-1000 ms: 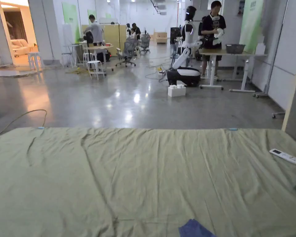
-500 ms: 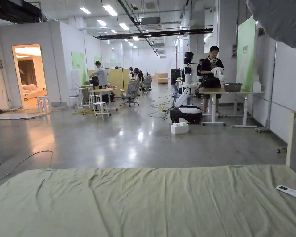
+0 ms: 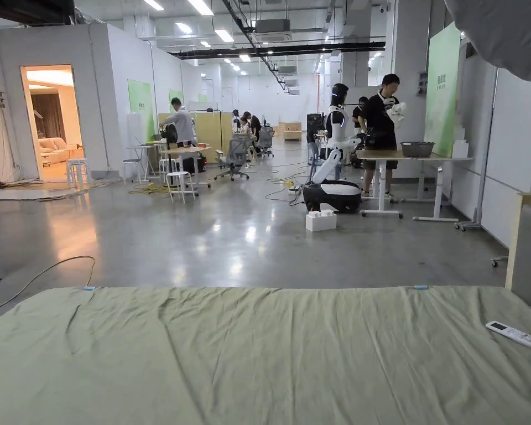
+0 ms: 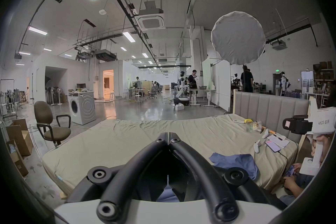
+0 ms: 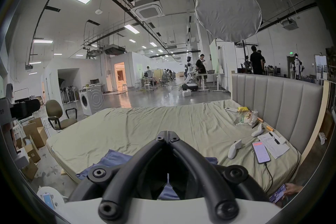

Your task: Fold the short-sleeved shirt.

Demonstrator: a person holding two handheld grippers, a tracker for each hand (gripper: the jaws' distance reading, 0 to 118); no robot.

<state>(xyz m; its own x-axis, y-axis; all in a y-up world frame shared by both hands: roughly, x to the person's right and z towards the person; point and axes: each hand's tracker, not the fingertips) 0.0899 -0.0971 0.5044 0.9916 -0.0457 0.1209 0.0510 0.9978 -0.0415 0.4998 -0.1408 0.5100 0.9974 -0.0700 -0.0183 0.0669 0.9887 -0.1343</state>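
The left gripper (image 4: 168, 134) has its jaws closed tip to tip with nothing between them, held up above the near part of the bed (image 4: 127, 138). The right gripper (image 5: 168, 132) is the same: jaws pressed together, empty, raised over the bed's near edge. In the left gripper view the right gripper's white body (image 4: 316, 122) shows at the far right edge, a hand (image 4: 318, 142) wrapped round its handle.

The shirt (image 4: 236, 162), blue and crumpled, lies on the green sheet near the bed's front edge, below and between the two grippers; in the right gripper view the shirt (image 5: 112, 157) spreads to both sides behind the jaws. Neither gripper touches it.

Along the headboard (image 5: 272, 100) side lie a phone (image 5: 260, 151) on a cable, a sheet of paper (image 5: 274, 146), two white controllers (image 5: 234, 148) and a remote (image 3: 512, 334). In the head view the sheet (image 3: 259, 359) lies wrinkled, with a polished floor (image 3: 231, 238) beyond it, where a person (image 3: 381, 133) stands at a table (image 3: 414, 157) next to a white robot (image 3: 336, 149). An office chair (image 4: 49, 122) and a washer (image 4: 81, 108) stand left of the bed
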